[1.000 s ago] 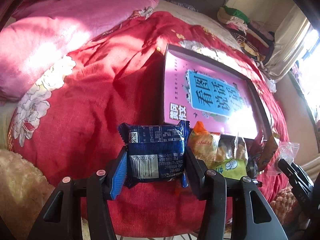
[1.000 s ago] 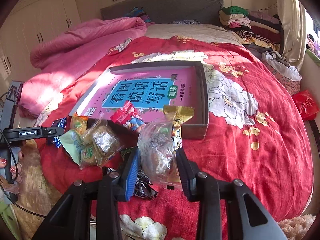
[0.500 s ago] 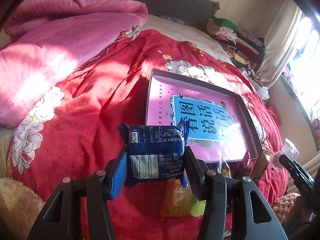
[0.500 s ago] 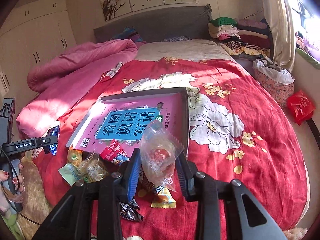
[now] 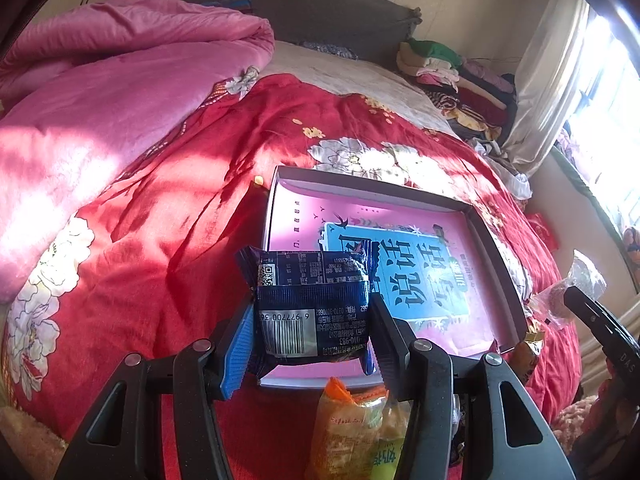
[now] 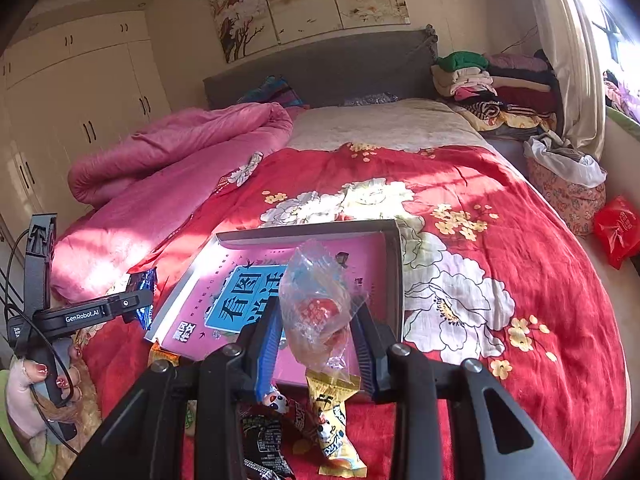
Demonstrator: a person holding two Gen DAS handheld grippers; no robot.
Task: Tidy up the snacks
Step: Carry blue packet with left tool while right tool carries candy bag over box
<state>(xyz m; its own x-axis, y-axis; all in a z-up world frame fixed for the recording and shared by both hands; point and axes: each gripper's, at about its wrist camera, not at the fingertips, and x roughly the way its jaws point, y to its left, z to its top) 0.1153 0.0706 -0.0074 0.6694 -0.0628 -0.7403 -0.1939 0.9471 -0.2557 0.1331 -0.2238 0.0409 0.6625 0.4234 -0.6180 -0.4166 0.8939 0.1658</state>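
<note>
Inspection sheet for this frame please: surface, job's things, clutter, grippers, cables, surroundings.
Surface: red floral bedspread.
Job's things: shallow tray holding a pink book; loose snacks at the near edge.
Clutter: pink quilt, folded clothes.
Grippers: left gripper shut on blue packet; right gripper shut on clear bag.
Cables: black cable by the left handle.
Surroundings: wardrobe, headboard, painting, curtain.

My left tool (image 5: 311, 320) clamped, angled downward; my right tool (image 6: 316, 332) likewise gripping (hand (image 6: 28, 380) wraps left handle).
</note>
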